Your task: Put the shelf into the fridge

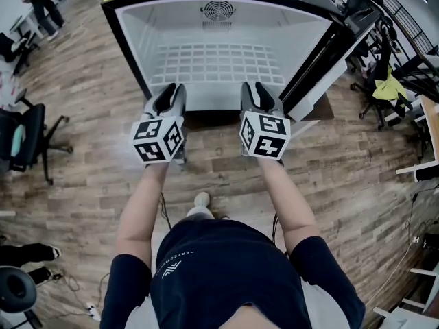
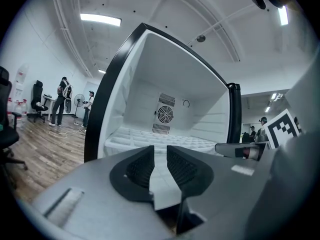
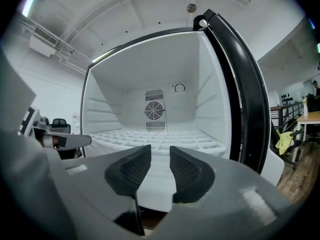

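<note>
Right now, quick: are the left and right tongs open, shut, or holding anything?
Left gripper: tongs open, nothing gripped.
Right gripper: tongs open, nothing gripped.

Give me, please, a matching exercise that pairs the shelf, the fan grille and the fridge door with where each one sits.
1. shelf
2. fan grille
3. fridge door

A. swung open on the right side
B. lying flat inside the fridge
C. set in the back wall

Pairs: 1-B, 2-C, 3-A
</note>
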